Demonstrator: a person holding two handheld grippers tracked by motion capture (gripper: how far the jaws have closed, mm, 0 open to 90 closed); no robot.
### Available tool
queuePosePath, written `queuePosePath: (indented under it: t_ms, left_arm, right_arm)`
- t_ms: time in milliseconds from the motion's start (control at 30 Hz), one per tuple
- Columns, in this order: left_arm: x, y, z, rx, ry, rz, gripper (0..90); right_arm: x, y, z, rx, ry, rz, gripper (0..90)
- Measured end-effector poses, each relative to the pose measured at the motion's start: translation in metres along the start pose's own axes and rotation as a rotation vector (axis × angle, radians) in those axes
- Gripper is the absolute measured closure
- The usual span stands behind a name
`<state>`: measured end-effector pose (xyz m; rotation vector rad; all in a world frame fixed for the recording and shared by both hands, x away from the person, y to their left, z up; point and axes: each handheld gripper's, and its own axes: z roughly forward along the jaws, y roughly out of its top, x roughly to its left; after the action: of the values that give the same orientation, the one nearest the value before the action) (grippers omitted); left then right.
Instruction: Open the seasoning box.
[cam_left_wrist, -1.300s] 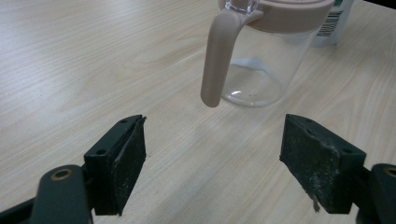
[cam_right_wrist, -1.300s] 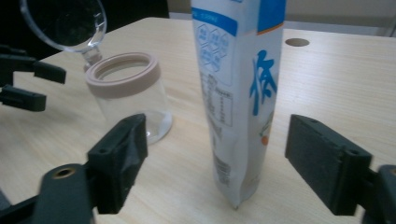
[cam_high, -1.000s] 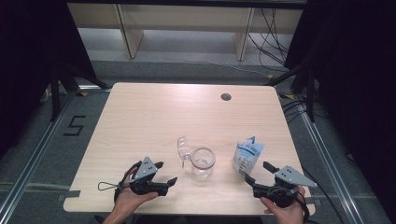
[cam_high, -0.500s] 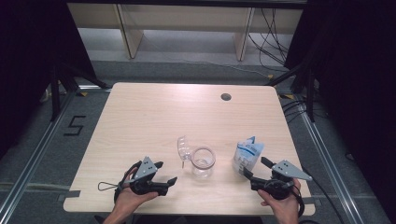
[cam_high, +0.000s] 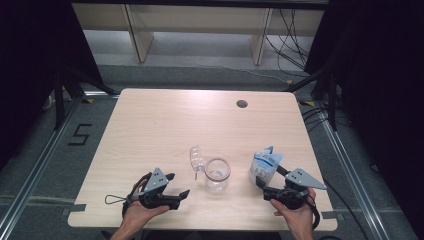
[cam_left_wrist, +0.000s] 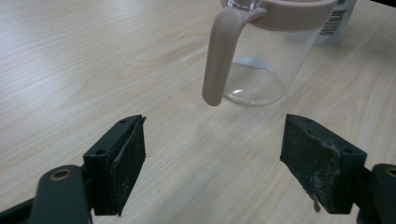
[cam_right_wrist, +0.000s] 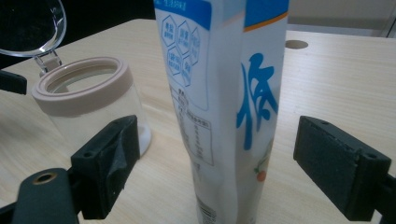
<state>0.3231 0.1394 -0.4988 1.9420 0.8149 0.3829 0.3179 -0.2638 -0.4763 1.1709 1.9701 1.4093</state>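
A clear jug (cam_high: 217, 174) with a pink rim and handle stands near the table's front edge, its clear lid (cam_high: 195, 157) flipped open to the left. Right of it stands a white and blue pouch (cam_high: 265, 164). My left gripper (cam_high: 177, 184) rests open left of the jug; in the left gripper view its jaws (cam_left_wrist: 222, 154) point at the jug's handle (cam_left_wrist: 218, 60), a short way off. My right gripper (cam_high: 269, 175) is open. In the right gripper view its jaws (cam_right_wrist: 224, 163) stand wide on either side of the pouch (cam_right_wrist: 224, 93) without touching it, and the jug (cam_right_wrist: 88, 100) sits to the left.
The light wooden table (cam_high: 165, 125) has a round cable hole (cam_high: 242, 104) at the back right. Metal floor rails run along both sides, and shelving legs stand behind the table. The pouch's base (cam_left_wrist: 343, 18) shows behind the jug in the left gripper view.
My right gripper has moved forward and left toward the pouch, bringing its open jaws around it. The left gripper, jug and pouch have stayed in place.
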Motion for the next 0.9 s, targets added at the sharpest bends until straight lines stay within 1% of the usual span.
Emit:
queuePosePath:
  t_ms: [33, 67, 100, 133, 167, 200, 233, 300, 333, 367, 400, 433, 467, 500, 533, 567, 600, 633, 667, 700, 733, 767, 800, 833, 867, 900]
  left_arm:
    - [0.000, 0.000, 0.000, 0.000, 0.000, 0.000, 21.6]
    - [0.000, 0.000, 0.000, 0.001, 0.000, -0.001, 21.6]
    - [0.000, 0.000, 0.000, -0.002, -0.001, -0.002, 21.6]
    - [0.001, 0.000, 0.001, -0.006, -0.003, -0.005, 21.6]
    - [0.001, 0.000, 0.000, 0.002, -0.002, 0.002, 21.6]
    - [0.001, 0.000, 0.000, 0.001, -0.001, 0.001, 21.6]
    - [0.001, 0.000, 0.000, 0.002, 0.002, -0.009, 21.6]
    - [0.001, 0.000, 0.000, 0.001, 0.002, -0.009, 21.6]
    - [0.000, 0.000, 0.000, 0.004, 0.007, -0.008, 21.6]
    - [0.000, 0.000, 0.000, 0.004, 0.006, -0.007, 21.6]
    - [0.000, 0.000, 0.000, 0.005, 0.006, -0.006, 21.6]
    - [0.000, 0.000, 0.000, 0.005, 0.006, -0.006, 21.5]
    - [0.000, 0.000, 0.000, 0.004, 0.007, -0.010, 21.6]
    - [0.001, 0.000, 0.000, 0.003, 0.006, -0.006, 21.5]
    - [0.001, 0.000, 0.000, 0.003, 0.007, -0.010, 21.6]
    - [0.001, 0.000, 0.001, -0.005, 0.004, -0.012, 21.6]
    - [0.001, 0.000, 0.001, -0.004, 0.004, -0.009, 21.5]
    - [0.001, 0.000, 0.001, -0.003, 0.005, -0.014, 21.6]
    - [0.002, 0.000, 0.001, -0.002, 0.004, -0.006, 21.6]
    - [0.001, 0.000, 0.001, -0.002, 0.003, -0.008, 21.6]
    - [0.001, 0.000, 0.001, 0.006, 0.005, -0.008, 21.6]
    - [0.001, 0.000, 0.001, 0.005, 0.005, -0.009, 21.6]
    - [0.002, 0.000, 0.001, 0.004, 0.006, -0.011, 21.6]
    - [0.002, 0.000, 0.001, 0.005, 0.005, -0.005, 21.6]
    - [0.002, 0.000, 0.002, 0.001, 0.000, -0.007, 21.5]
    - [0.002, 0.000, 0.002, -0.001, -0.002, -0.005, 21.6]
  right_arm:
    - [0.001, 0.000, 0.001, 0.004, -0.009, -0.004, 15.6]
    - [0.000, -0.001, 0.002, 0.009, 0.001, -0.002, 15.6]
    - [0.001, -0.001, 0.003, 0.005, -0.023, -0.017, 15.6]
    - [0.001, -0.001, 0.005, 0.008, -0.009, 0.002, 15.6]
    - [0.001, -0.001, 0.005, 0.006, -0.017, -0.002, 15.6]
    - [0.002, -0.001, 0.006, 0.002, -0.013, 0.020, 15.6]
    - [0.001, -0.001, 0.007, 0.009, -0.017, 0.010, 15.7]
    - [0.001, -0.001, 0.009, 0.006, -0.008, 0.001, 15.7]
    - [0.002, -0.002, 0.009, 0.008, -0.023, 0.017, 15.7]
    - [0.002, -0.002, 0.010, 0.009, -0.018, 0.018, 15.8]
    - [0.001, -0.002, 0.012, 0.001, -0.023, -0.006, 15.8]
    - [0.004, -0.003, 0.013, 0.001, -0.025, 0.022, 15.8]
    - [0.003, -0.003, 0.015, 0.003, -0.027, 0.009, 15.8]
    - [0.003, -0.003, 0.016, -0.001, -0.025, 0.011, 15.8]
    - [0.001, -0.003, 0.017, -0.007, -0.024, -0.011, 15.8]
    - [0.002, -0.004, 0.017, -0.002, -0.030, -0.009, 15.9]
    - [0.002, -0.003, 0.016, 0.020, -0.024, -0.009, 15.9]
    - [0.001, -0.003, 0.018, 0.014, -0.036, -0.019, 15.9]
    - [0.002, -0.004, 0.018, 0.002, -0.031, -0.008, 15.9]
    - [0.002, -0.004, 0.018, 0.010, -0.042, -0.010, 16.0]
    - [0.003, -0.004, 0.018, 0.022, -0.049, -0.002, 16.0]
    - [0.002, -0.004, 0.019, 0.015, -0.042, -0.008, 15.9]
    - [0.001, -0.005, 0.020, 0.015, -0.050, -0.005, 16.0]
    - [0.001, -0.006, 0.022, 0.003, -0.054, -0.011, 16.0]
    - [0.000, -0.006, 0.022, 0.017, -0.050, -0.013, 15.9]
    - [0.000, -0.007, 0.024, 0.012, -0.062, -0.013, 15.9]
